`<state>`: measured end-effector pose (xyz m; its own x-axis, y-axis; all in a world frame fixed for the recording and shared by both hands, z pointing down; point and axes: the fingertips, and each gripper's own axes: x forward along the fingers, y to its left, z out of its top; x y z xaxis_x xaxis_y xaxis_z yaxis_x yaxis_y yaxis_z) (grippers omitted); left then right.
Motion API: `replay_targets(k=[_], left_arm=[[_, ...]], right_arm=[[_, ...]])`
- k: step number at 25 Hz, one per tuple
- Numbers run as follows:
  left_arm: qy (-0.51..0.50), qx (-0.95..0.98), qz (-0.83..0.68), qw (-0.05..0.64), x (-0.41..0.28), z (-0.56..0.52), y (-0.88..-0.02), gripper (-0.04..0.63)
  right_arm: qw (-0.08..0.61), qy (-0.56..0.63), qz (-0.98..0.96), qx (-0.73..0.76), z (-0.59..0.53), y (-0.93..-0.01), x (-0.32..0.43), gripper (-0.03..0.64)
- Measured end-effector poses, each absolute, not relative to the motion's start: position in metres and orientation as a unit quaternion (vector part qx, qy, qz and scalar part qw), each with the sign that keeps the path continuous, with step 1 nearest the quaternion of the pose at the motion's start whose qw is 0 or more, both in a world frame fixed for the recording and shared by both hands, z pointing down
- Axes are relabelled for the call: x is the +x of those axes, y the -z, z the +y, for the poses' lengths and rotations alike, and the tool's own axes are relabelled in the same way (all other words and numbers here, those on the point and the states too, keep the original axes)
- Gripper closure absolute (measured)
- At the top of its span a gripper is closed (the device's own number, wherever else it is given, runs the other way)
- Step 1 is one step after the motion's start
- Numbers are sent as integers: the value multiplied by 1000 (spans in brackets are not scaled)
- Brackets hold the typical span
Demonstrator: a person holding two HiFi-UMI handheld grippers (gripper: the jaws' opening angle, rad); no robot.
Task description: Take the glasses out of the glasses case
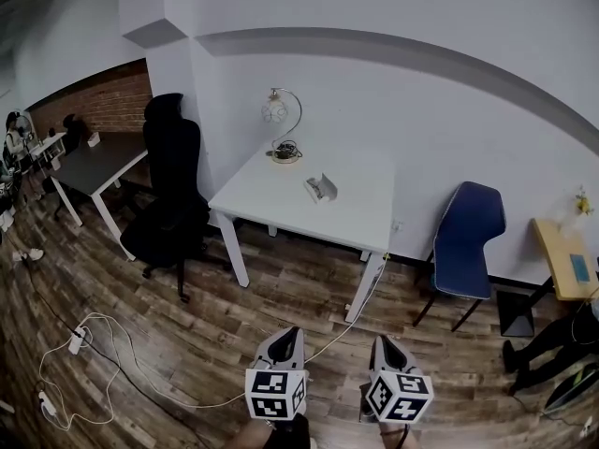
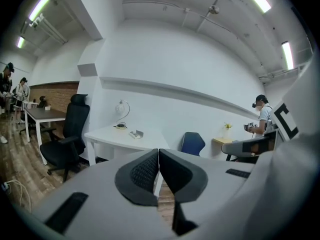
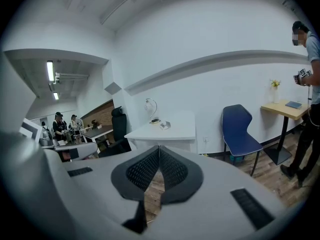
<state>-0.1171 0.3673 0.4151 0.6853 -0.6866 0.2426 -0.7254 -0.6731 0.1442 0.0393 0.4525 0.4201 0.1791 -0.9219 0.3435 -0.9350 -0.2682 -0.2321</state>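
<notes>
A small grey glasses case [image 1: 321, 188] lies near the middle of the white table [image 1: 356, 218], far ahead of me; I cannot tell from here whether it is open. The case also shows small in the left gripper view [image 2: 136, 133] and the right gripper view [image 3: 163, 125]. My left gripper [image 1: 289, 338] and right gripper [image 1: 384, 345] hang side by side low over the wooden floor, well short of the table. Both are shut with nothing between the pads.
A desk lamp with a round shade [image 1: 281, 124] stands at the table's far end. A black office chair [image 1: 172, 195] sits left of the table, a blue chair [image 1: 468, 237] right of it. White cables [image 1: 84, 344] trail on the floor. A person [image 3: 307, 99] stands at right.
</notes>
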Motion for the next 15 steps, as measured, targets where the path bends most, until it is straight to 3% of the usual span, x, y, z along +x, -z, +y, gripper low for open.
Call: replay_targets(k=[15], left_arm=[[-63, 902, -407, 131, -84, 274, -420, 575]], right_arm=[[28, -208, -612, 762, 361, -418, 81, 584]])
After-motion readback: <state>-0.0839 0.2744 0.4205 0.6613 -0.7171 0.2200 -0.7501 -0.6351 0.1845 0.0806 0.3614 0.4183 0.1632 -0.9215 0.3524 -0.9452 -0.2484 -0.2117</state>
